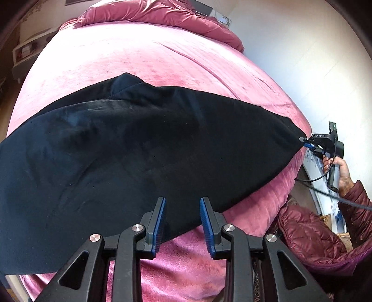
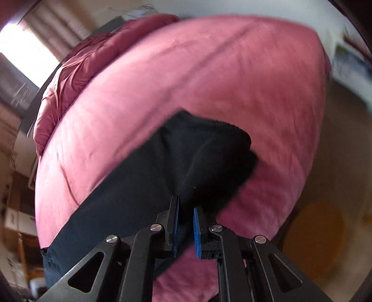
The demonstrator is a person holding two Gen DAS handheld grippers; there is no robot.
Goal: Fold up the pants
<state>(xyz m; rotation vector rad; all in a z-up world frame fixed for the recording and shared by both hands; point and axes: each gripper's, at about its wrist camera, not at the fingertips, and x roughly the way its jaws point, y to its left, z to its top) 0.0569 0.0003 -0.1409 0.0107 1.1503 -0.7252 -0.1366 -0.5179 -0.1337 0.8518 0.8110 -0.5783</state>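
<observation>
Black fleece pants (image 1: 130, 148) lie spread across the pink plush bed cover (image 1: 139, 58), a crumpled maroon quilt (image 1: 162, 14) at its far end by the white wall. My right tongs (image 2: 184, 209) are clamped on one pant corner; my left tongs (image 1: 182, 209) stand apart over the near edge, gripping nothing.

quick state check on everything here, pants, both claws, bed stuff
pants: dark, spread across the bed, one end pulled taut to a point
right claw: shut on the pants' end
left claw: open, over the pants' near edge, gripping nothing
pink blanket: laid flat under the pants
maroon duvet: bunched at the far end of the bed
</observation>
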